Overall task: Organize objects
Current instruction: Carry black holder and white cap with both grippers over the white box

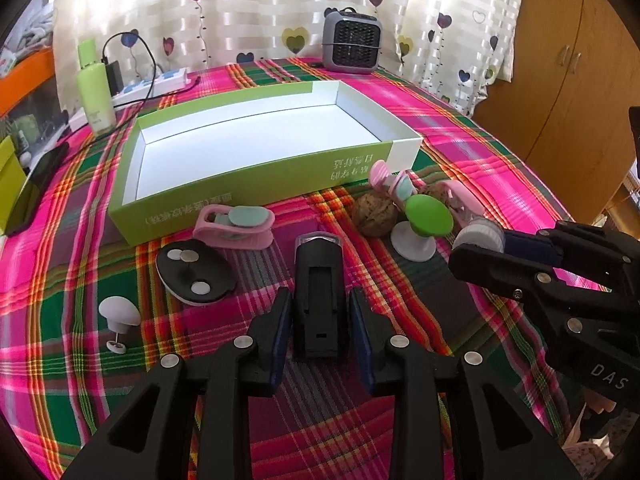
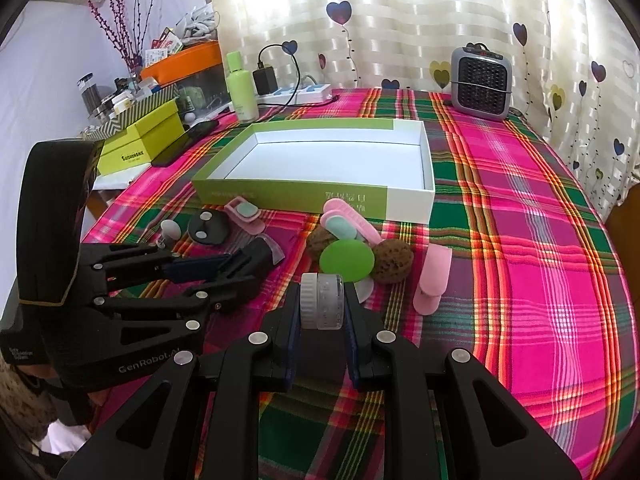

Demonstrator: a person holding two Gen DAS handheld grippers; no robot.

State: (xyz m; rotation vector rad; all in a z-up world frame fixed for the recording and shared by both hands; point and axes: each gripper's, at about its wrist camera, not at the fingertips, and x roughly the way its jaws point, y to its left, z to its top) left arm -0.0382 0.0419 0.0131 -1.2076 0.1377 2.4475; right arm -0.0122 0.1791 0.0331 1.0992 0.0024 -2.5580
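An empty green and white box (image 1: 260, 148) lies on the plaid cloth; it also shows in the right wrist view (image 2: 320, 160). My left gripper (image 1: 320, 312) is shut on a black clip-like device (image 1: 318, 280) resting on the cloth. My right gripper (image 2: 322, 300) is shut on a small white jar (image 2: 322, 300), also seen in the left wrist view (image 1: 480, 236). Loose items lie before the box: pink clips (image 1: 236, 224), a black oval pad (image 1: 194, 272), walnuts (image 1: 376, 216), a green suction knob (image 1: 428, 216), a white knob (image 1: 118, 312).
A grey mini heater (image 1: 352, 40) stands at the back. A green bottle (image 1: 94, 88), power strip (image 1: 160, 84), phone (image 1: 36, 188) and yellow-green box (image 2: 140, 136) crowd the left. A wooden cabinet (image 1: 580, 80) stands at right.
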